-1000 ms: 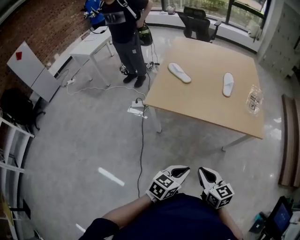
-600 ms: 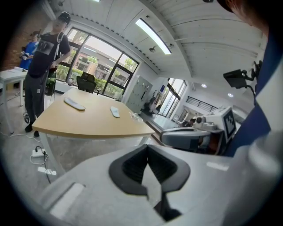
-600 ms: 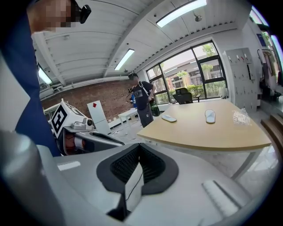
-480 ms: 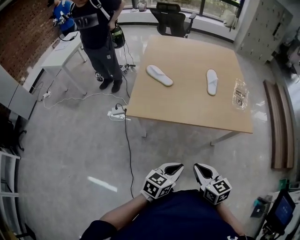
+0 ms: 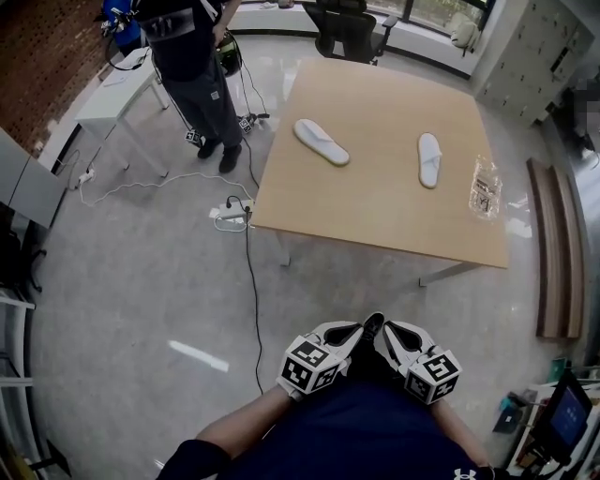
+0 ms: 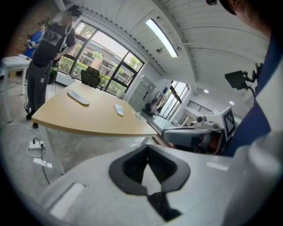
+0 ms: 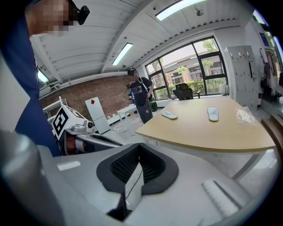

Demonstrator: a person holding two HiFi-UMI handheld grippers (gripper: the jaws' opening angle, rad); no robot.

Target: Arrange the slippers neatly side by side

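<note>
Two white slippers lie apart on the wooden table [image 5: 375, 211]: one slipper [image 5: 322, 142] angled at the far left, the other slipper [image 5: 429, 159] lying straight to its right. Both show again far off as the left slipper [image 6: 78, 97], [image 7: 169, 115] and the right slipper [image 6: 119, 109], [image 7: 212, 113]. My left gripper [image 5: 359, 330] and right gripper [image 5: 385, 331] hover close to my body, well short of the table, their tips almost meeting. Both are shut with nothing in them, as seen at the left gripper [image 6: 149, 170] and the right gripper [image 7: 137, 172].
A person [image 5: 192, 56] stands by the table's far left corner beside a white desk [image 5: 122, 89]. A power strip with cables [image 5: 230, 214] lies on the floor. A clear plastic bag [image 5: 485, 187] sits on the table's right. An office chair [image 5: 347, 28] and a bench [image 5: 553, 253] flank the table.
The table has come nearer in the head view. Both grippers have drifted toward each other until their tips nearly touch. The slippers have stayed where they were on the table.
</note>
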